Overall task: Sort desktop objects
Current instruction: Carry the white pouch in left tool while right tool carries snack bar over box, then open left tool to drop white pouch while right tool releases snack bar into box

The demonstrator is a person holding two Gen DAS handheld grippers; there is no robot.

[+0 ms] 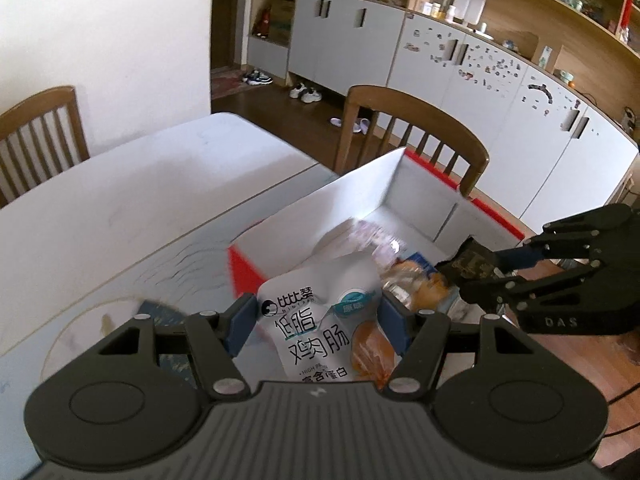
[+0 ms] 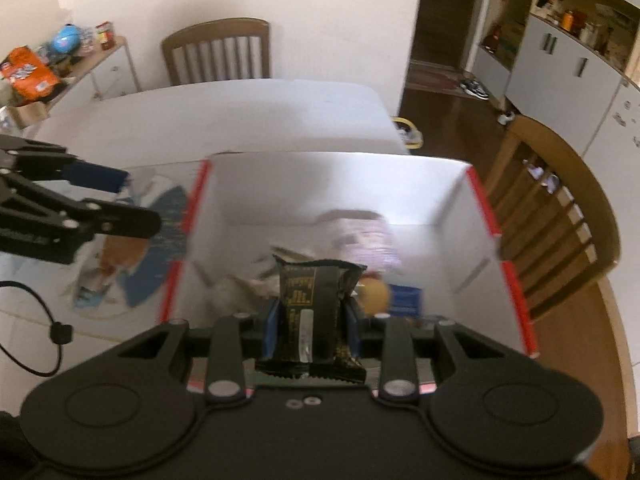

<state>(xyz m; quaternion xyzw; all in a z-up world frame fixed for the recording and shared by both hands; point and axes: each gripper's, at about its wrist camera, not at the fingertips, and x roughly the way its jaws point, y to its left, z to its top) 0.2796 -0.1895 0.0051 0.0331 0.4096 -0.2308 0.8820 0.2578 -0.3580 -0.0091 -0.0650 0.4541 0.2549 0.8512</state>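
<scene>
My left gripper (image 1: pixel 316 324) is shut on a white snack pouch (image 1: pixel 320 320) with black Chinese print, held over the near edge of a white cardboard box with red rims (image 1: pixel 360 188). My right gripper (image 2: pixel 310 320) is shut on a black and gold snack packet (image 2: pixel 310 304), held upright over the same box (image 2: pixel 340 184). Several snack packets (image 2: pixel 368 240) lie blurred inside the box. The right gripper also shows in the left wrist view (image 1: pixel 476 268) at the box's right side. The left gripper shows in the right wrist view (image 2: pixel 120 200), left of the box.
The box stands on a white table (image 1: pixel 120 208). A blue patterned mat (image 2: pixel 156 240) lies left of the box. Wooden chairs stand at the table's far side (image 2: pixel 218 52) and right side (image 1: pixel 416 132). A black cable (image 2: pixel 36 320) lies on the table. Cabinets (image 1: pixel 500 80) line the wall.
</scene>
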